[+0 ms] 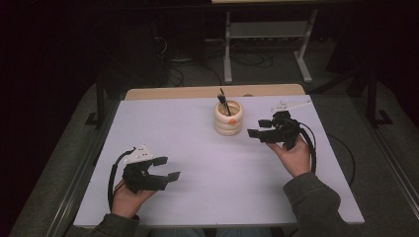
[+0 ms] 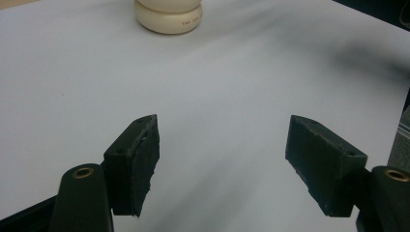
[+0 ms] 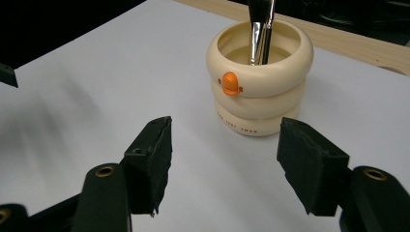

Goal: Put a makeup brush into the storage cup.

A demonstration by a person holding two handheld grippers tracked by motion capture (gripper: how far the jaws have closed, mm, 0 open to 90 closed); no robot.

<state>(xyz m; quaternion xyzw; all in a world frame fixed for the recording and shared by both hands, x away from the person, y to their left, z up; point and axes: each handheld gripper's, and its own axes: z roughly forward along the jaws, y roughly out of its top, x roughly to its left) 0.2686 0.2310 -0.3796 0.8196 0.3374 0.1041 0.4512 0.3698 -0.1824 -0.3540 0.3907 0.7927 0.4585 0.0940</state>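
Both grippers, left gripper (image 1: 170,168) and right gripper (image 1: 256,127), gape empty. Right one nears the cup (image 3: 259,77) holding what looks like a brush (image 3: 261,29). Next move probably calls for grasping that handle.

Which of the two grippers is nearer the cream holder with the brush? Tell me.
The right gripper: it sits open just beside the ringed cream holder, which holds the brush. The left gripper, also open, sits nearer the table's front edge.
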